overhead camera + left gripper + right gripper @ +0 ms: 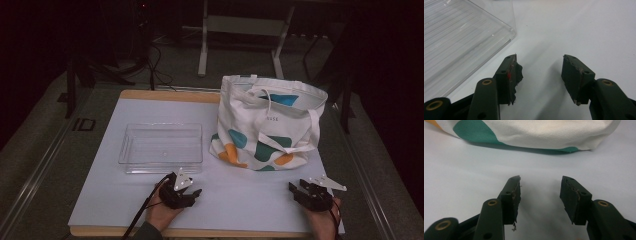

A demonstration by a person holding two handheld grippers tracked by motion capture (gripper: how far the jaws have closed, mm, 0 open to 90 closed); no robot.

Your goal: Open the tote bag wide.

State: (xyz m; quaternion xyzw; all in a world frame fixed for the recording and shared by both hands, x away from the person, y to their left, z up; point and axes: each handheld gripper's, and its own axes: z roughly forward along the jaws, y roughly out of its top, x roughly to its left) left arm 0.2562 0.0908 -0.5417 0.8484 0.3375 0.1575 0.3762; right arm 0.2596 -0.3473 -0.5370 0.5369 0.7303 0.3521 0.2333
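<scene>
left claw (192, 189) spread, empty, just beside clear tray (161, 147) lying ahead-left. right claw (296, 189) spread, empty; tote bag (267, 125) directly ahead, nearer this claw, apart on worktop (240, 190).

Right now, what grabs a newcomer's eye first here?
The white tote bag with teal and orange blotches, standing at the far right of the white table top. Left of it lies a clear plastic tray, empty. Near the front edge, the left claw and right claw both rest open, holding nothing.
</scene>
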